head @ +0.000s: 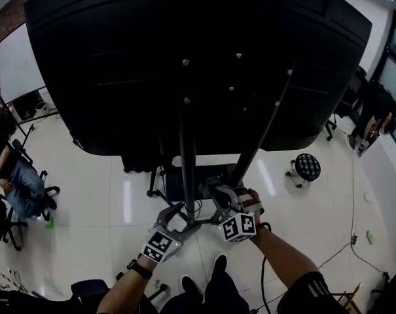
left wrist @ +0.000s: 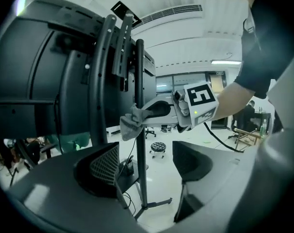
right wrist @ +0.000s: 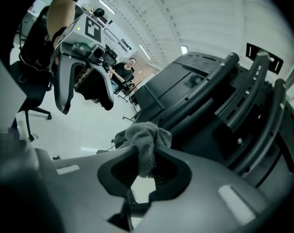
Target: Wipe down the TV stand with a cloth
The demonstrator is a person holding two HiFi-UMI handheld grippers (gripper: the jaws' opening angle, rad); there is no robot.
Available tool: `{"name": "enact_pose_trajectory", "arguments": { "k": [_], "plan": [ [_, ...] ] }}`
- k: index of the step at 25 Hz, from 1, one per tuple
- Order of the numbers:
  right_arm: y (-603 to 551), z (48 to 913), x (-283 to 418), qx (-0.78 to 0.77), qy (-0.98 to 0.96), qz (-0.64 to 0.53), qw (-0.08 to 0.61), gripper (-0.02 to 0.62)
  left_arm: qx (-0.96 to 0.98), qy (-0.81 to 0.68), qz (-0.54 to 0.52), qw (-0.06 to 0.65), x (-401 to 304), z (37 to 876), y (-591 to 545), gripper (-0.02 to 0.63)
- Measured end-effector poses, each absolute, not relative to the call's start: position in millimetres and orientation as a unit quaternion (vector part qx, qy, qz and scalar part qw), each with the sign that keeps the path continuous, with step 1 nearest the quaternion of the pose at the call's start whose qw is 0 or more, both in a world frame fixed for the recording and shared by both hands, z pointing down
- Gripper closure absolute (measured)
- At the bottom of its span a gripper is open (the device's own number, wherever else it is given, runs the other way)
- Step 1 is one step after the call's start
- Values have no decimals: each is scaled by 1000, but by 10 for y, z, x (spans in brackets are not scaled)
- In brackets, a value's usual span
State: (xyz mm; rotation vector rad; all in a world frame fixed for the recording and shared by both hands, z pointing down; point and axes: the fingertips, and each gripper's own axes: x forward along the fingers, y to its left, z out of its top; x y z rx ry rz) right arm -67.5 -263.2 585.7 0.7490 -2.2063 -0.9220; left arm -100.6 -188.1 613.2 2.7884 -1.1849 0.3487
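Observation:
The TV stand's upright black pole [head: 187, 156] runs down from the back of the big black TV [head: 184, 57]; a second, slanted pole [head: 263, 136] lies to its right. My right gripper [head: 217, 191] is shut on a grey cloth [right wrist: 146, 142], and the bunched cloth [left wrist: 131, 123] presses against the upright pole [left wrist: 140, 144]. In the right gripper view the cloth sticks up between the jaws of the right gripper [right wrist: 144, 166]. My left gripper [head: 183, 216] sits just below, at the pole, and in its own view the left gripper [left wrist: 147, 166] is open and holds nothing.
A stool with a chequered seat [head: 307, 167] stands on the white floor to the right. A person sits on an office chair [head: 21, 182] at far left. Cables [head: 342, 247] trail across the floor at right. My feet [head: 191, 285] are directly below the grippers.

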Motion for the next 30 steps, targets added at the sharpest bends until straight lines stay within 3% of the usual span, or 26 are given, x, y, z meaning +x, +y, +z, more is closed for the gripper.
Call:
{"name": "enact_pose_trajectory", "arguments": {
  "k": [20,30],
  "plan": [
    [-2707,2876,466,380,-784,-431,233,554,933,-344,2,-111,-155,3562,-1872,253],
    [-3018,2052,682,367,-773,-475,207,552,929,-337,-27,-150,382,2651,-2182,253]
  ]
}}
